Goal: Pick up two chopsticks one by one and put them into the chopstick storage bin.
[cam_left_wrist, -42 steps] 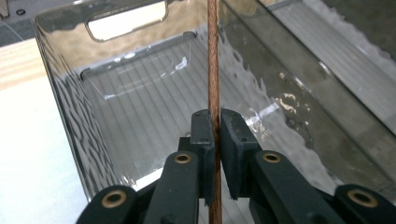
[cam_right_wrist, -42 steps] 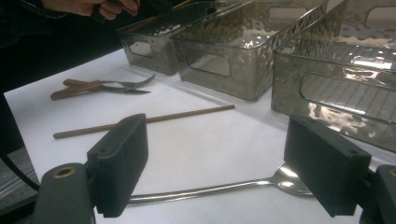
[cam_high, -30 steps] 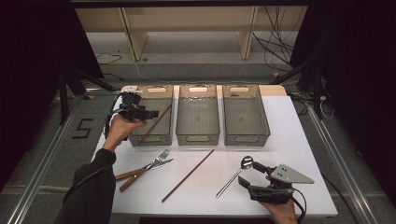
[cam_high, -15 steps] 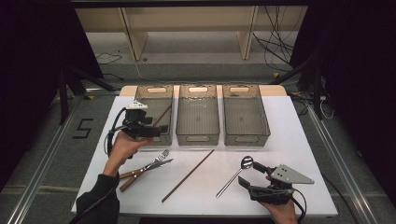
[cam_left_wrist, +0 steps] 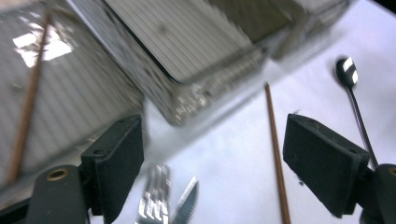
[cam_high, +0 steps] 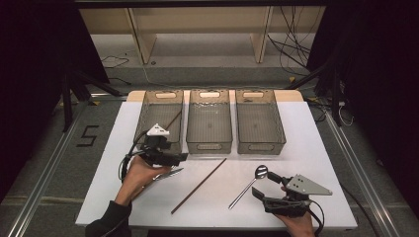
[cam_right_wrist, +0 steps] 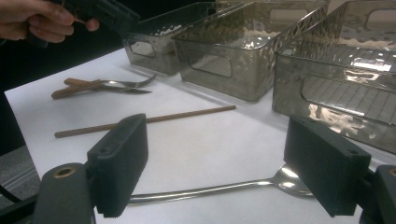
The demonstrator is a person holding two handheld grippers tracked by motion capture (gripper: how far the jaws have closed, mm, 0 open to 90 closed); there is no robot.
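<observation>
High view: left gripper [cam_high: 170, 159] spread and empty, jaws just opened wider, hovering over the fork and knife [cam_high: 168, 173] just in front of the left bin [cam_high: 146, 109].

Left gripper view: fork [cam_left_wrist: 156, 196] and knife tip overlap, so one pinch may grab both.

Right gripper view: right gripper [cam_right_wrist: 224, 175] spread astride the spoon [cam_right_wrist: 219, 188]; it's thin and may slip out.
</observation>
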